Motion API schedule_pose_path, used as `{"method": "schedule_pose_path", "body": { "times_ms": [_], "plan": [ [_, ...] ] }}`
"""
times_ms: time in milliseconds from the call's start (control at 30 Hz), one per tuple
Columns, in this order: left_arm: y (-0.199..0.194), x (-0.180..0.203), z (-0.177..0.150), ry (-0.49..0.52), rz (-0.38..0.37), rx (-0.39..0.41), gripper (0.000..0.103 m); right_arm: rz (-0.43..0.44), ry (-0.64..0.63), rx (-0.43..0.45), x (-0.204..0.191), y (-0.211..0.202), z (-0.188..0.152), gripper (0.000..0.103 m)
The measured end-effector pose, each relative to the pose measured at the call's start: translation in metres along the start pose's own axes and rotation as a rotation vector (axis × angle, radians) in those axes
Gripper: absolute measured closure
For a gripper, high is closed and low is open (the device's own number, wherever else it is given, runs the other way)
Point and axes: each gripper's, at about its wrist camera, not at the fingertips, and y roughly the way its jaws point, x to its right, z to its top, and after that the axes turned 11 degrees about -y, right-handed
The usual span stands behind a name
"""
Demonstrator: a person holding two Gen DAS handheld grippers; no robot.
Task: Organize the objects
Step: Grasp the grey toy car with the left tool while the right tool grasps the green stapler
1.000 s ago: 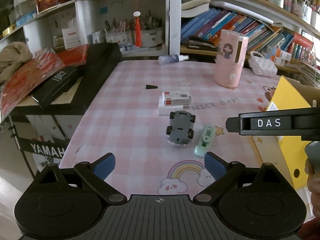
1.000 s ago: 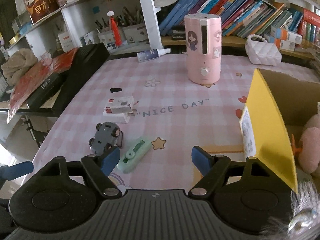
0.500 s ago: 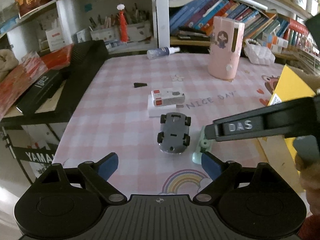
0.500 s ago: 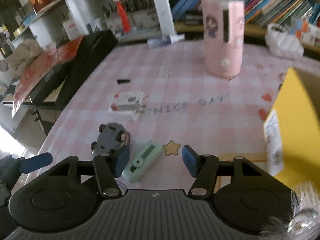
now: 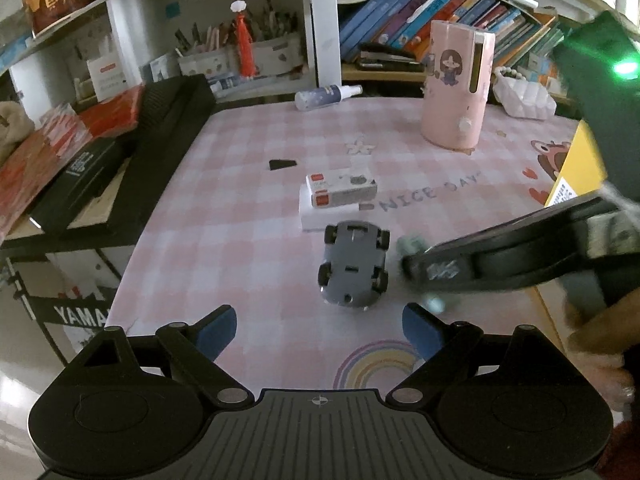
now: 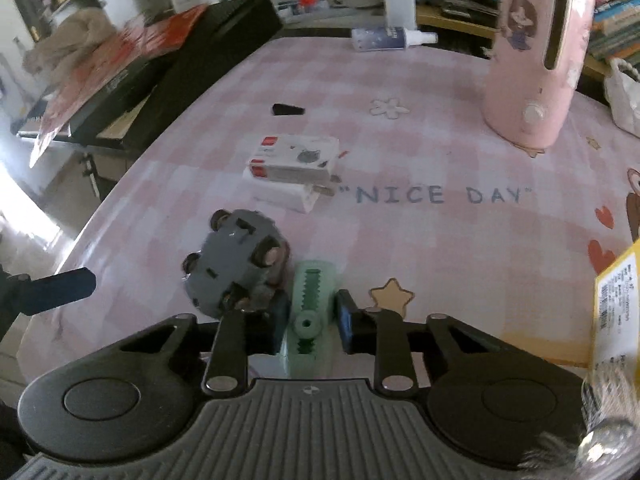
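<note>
Green plastic, a small dispenser (image 6: 310, 312), is clamped between the blue pads of the right gripper (image 6: 310, 322), whose jaws have just been closing on it. It lies on the pink checked mat (image 6: 420, 240), touching an overturned grey toy car (image 6: 236, 264). Left gripper (image 5: 320, 326) is held wide apart above the mat with nothing between its pads, the car just ahead.

Pink checked table (image 6: 440, 152) carries toy car (image 6: 236, 264), boxes (image 6: 294, 168), perhaps a humidifier (image 6: 536, 56).
</note>
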Motion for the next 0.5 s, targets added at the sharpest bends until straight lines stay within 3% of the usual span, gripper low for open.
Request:
{"method": "schedule_pose_path", "body": {
  "times_ms": [100, 267, 400, 467, 500],
  "plan": [
    [0.007, 0.004, 0.006, -0.004, -0.023, 0.003, 0.013, -0.052, 0.044, 0.069, 0.014, -0.015, 0.001, 0.079],
    [0.029, 0.017, 0.017, 0.025, -0.051, -0.004, 0.032, -0.095, 0.093, 0.13, 0.034, -0.035, 0.001, 0.079],
    [0.047, 0.022, 0.022, 0.042, -0.041, -0.025, 0.039, -0.109, 0.095, 0.148, 0.037, -0.046, -0.007, 0.079],
    [0.055, 0.023, 0.021, 0.049, -0.035, -0.047, 0.051, -0.117, 0.085, 0.153, 0.036, -0.05, -0.01, 0.079],
    [0.057, 0.022, 0.021, 0.041, -0.032, -0.055, 0.052, -0.121, 0.082, 0.155, 0.036, -0.052, -0.011, 0.079]
  ]
}}
